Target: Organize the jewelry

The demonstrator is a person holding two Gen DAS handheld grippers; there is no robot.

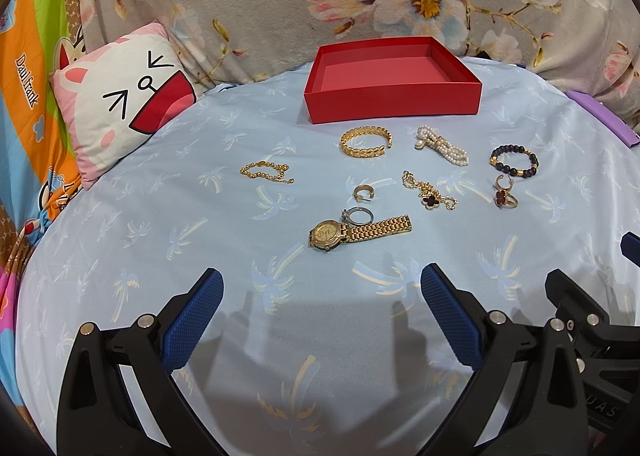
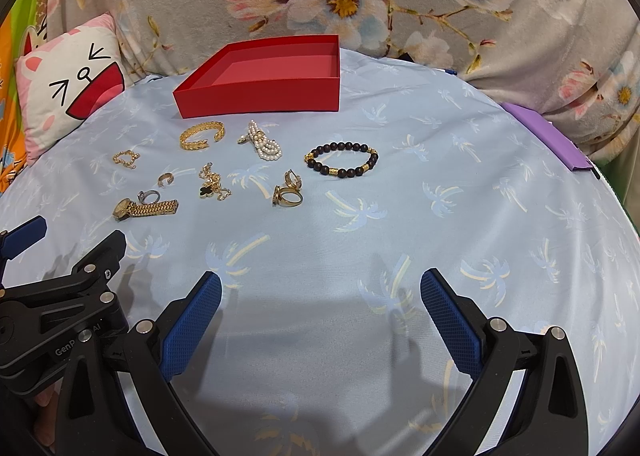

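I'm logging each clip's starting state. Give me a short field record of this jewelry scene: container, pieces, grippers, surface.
container: red box, open, nothing seen inside, at the far side of the jewelry
pieces outside box: gold watch, gold cuff, pearl bracelet, dark bead bracelet, thin gold chain, clover-charm chain, several rings
left gripper: jaws wide apart, holding nothing
right gripper: jaws wide apart, holding nothing
surface: pale blue palm-print cloth
progress: no piece in the box yet

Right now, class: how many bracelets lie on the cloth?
4, all before the red box: gold cuff, pearl bracelet, dark bead bracelet, thin gold chain.
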